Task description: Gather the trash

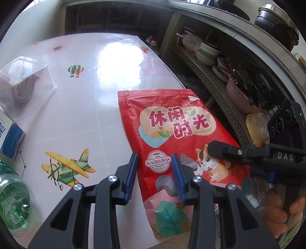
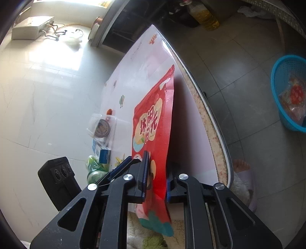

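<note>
Domestic kitchen. Open shelves point(image 1: 216, 76) beside the desk's point(image 1: 80, 107) far right edge hold stacked bowls point(image 1: 207, 51) and a pink basin of utensils point(image 1: 242, 95); a dark cooking pot point(image 1: 277, 24) stands on top. The tiled floor point(image 2: 239, 80) carries a cooking-oil bottle point(image 2: 204, 15) and a blue plastic basket point(image 2: 288, 92).

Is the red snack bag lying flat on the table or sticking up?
Mostly flat. The red snack bag lies face up on the table, its near end past the edge, pinched by the right gripper.
</note>
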Motion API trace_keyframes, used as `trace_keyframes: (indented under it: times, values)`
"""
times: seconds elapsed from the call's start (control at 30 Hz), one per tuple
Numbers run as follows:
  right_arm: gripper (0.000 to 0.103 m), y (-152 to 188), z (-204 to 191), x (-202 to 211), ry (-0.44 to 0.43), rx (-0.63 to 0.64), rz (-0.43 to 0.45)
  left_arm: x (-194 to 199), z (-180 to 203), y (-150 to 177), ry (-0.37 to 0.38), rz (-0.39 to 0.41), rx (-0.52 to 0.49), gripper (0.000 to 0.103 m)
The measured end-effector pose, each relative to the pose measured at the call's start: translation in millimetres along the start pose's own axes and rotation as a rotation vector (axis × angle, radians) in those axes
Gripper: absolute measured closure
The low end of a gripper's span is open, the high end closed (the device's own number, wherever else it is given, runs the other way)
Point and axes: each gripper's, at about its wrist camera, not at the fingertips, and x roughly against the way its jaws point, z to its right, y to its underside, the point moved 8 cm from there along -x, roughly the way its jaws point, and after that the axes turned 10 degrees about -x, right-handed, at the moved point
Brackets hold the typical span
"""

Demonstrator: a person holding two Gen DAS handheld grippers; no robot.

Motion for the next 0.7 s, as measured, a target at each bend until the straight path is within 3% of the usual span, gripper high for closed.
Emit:
trace_keyframes:
  times: [0.2,0.33,0.43,0.53,0.6,0.7]
  values:
    - [0.097,-2,-1,3,0.029,0.037,0.031,11,-11,-6,0.018,0.002,0.040,0.068]
    - [0.097,-4,-1,4,0.047,0.052,0.039,48,-32,-26,0.012,0.078,0.081,0.057]
    - [0.097,-3,-3,2,0.058,0.068,0.040,82,-65,-46,-0.027,0.141,0.146,0.045]
    - [0.097,-2,-1,-2,0.059,0.067,0.025,111,-113,-63,-0.119,0.183,0.227,0.033]
    - [0.097,-3,1,-2,0.054,0.052,0.015,120,-145,-69,-0.183,0.173,0.290,0.030]
    - [0.097,-5,1,-5,0.043,0.035,0.010,118,-183,-80,-0.188,0.138,0.362,0.022]
